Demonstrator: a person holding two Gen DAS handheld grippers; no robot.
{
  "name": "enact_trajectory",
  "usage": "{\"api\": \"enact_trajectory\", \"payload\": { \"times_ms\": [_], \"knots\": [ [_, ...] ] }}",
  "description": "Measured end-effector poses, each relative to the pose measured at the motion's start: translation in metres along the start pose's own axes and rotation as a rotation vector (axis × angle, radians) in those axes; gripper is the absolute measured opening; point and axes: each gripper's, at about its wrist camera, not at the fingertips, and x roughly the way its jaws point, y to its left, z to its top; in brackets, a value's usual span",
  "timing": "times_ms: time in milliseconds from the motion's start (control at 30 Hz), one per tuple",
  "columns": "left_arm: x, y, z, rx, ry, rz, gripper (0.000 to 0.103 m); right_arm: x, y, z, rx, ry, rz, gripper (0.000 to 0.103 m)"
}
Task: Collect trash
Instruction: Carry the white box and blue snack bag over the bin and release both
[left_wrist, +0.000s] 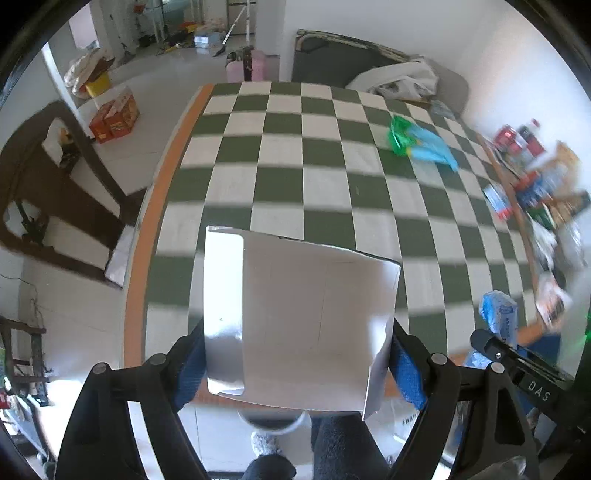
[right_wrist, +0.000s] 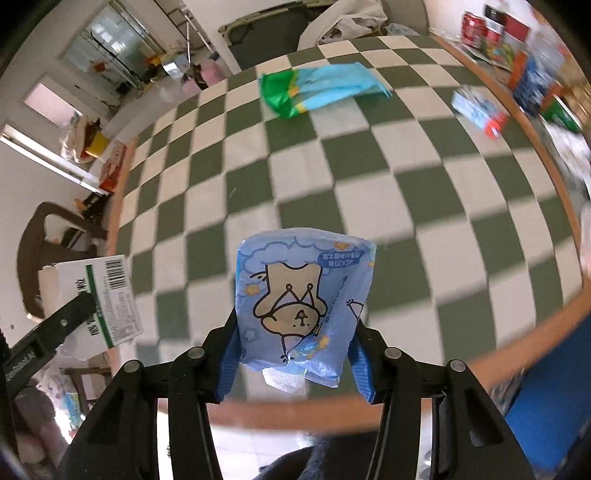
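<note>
Trash in transit: left gripper (left_wrist: 297, 363) clamps carton (left_wrist: 299, 325), right gripper (right_wrist: 293, 363) clamps tissue pack (right_wrist: 301, 306); keep both squeezes firm until over the bin.

One white carton (left_wrist: 306, 325), one blue cartoon-printed packet (right_wrist: 303, 306), one green-and-blue wrapper (right_wrist: 317, 88) on one checkered table (left_wrist: 280, 177), one small blue-and-red box (right_wrist: 478, 110), two grippers, two dark chairs.

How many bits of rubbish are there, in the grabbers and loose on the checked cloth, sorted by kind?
Cardboard boxes: 2 (white box in the left gripper; small blue box on the cloth)
Plastic wrappers: 2 (blue cartoon packet in the right gripper; green-and-blue wrapper on the cloth)
Total: 4
</note>
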Motion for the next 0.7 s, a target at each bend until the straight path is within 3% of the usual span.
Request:
{"api": "enact_trajectory", "payload": {
  "times_ms": [133, 333, 467, 533, 700],
  "knots": [
    [-0.011, 0.023, -0.062, -0.009, 0.06, -0.051, 0.083, -0.024, 0.003, -0.092, 0.044, 0.014, 0.018, 0.053],
    [0.022, 0.046, -0.152, -0.009, 0.228, -0.065, 0.083, -0.004, -0.008, -0.216, 0.101, 0.162, 0.028, 0.053],
    [0.086, 0.063, -0.191, -0.054, 0.338, -0.066, 0.083, 0.046, -0.023, -0.268, 0.135, 0.268, 0.017, 0.053],
    [0.132, 0.072, -0.207, -0.076, 0.39, -0.057, 0.083, 0.083, -0.032, -0.289, 0.151, 0.317, 0.02, 0.053],
    [0.251, 0.099, -0.246, -0.179, 0.52, -0.117, 0.086, 0.197, -0.051, -0.323, 0.144, 0.386, 0.03, 0.053]
  ]
}}
